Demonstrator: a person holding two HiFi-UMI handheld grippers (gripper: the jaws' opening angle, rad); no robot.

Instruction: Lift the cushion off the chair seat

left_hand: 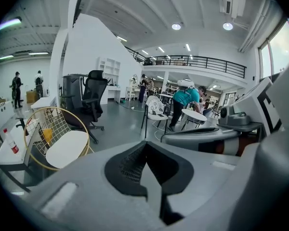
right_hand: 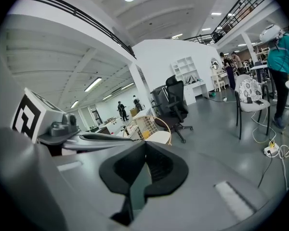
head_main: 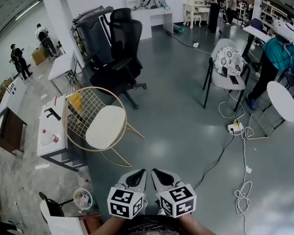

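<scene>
Since both tools are clenched on nothing, the first hazard is plain. The left gripper (head_main: 138,174) and the right gripper (head_main: 158,173) sit side by side, jaws pressed together in each gripper view, and jaws kept like that would only prod the cushion rather than take it.

The round white cushion (head_main: 105,126) lies flat on the seat of the gold wire chair (head_main: 90,102). It is well apart from both grippers and off to their left, with bare grey floor between. It looks thin and loose — a pinch at one edge alone would likely let it fold and droop. It could also drag across the seat and slide off the far rim toward the white table (head_main: 45,146) just beside the chair.

The chair's frame looks light on its thin legs, so a hard push down or sideways could tip it or skid it into that table, where a bottle (head_main: 50,137) sits. A jaw tip could also catch in the wire mesh of the backrest.

One more trap — a second chair (head_main: 220,80) at the right carries a patterned cushion (head_main: 229,61), so the wrong seat could be chosen.
</scene>
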